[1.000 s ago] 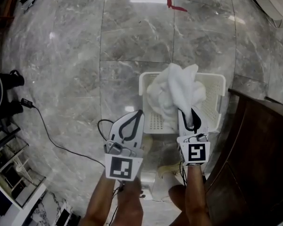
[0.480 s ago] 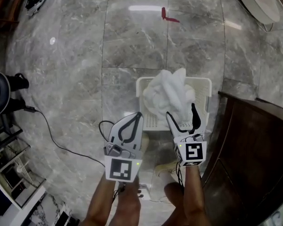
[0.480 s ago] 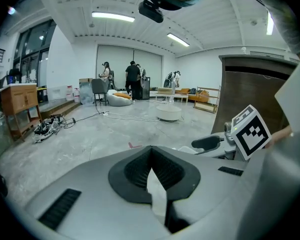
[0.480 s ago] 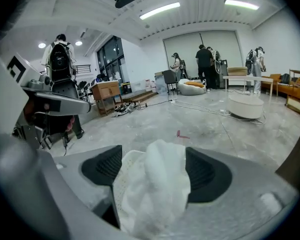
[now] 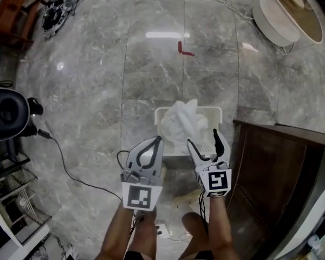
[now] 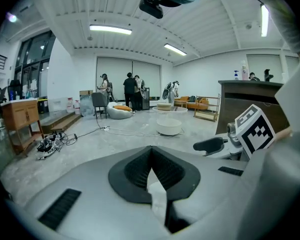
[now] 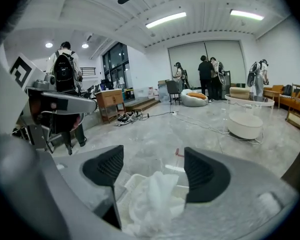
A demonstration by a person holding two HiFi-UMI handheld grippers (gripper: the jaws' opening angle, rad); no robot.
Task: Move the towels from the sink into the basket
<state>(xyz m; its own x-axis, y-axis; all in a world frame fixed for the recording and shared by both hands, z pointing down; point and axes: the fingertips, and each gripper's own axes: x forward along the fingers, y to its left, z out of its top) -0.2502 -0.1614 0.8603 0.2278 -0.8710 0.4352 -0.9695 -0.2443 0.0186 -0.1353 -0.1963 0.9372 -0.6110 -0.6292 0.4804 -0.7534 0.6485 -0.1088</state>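
A white slatted basket (image 5: pixel 161 115) stands on the marble floor with a heap of white towels (image 5: pixel 183 124) in it. My right gripper (image 5: pixel 203 140) hangs above the basket's near edge, open, nothing between its pads. Its jaws have just been opening wide, then closing a touch. In the right gripper view the towels (image 7: pixel 151 199) and basket rim (image 7: pixel 131 180) lie well below the spread jaws of the right gripper (image 7: pixel 155 171). My left gripper (image 5: pixel 158 141) is beside it, to the left of the basket, its tips pressed together. The left gripper (image 6: pixel 151 160) is shut on nothing I can make out. No sink is in view.
A dark wooden cabinet (image 5: pixel 271 167) stands right of the basket. A black cable (image 5: pixel 65 156) crosses the floor at left beside a black device (image 5: pixel 5 112). Round white furniture (image 5: pixel 281 15) sits far right. A red mark (image 5: pixel 184 49) is on the floor. People (image 6: pixel 130 89) stand far off.
The right gripper let go of the towel bundle, which now rests in the basket. Both grippers rose away from the basket. The left gripper stayed shut.
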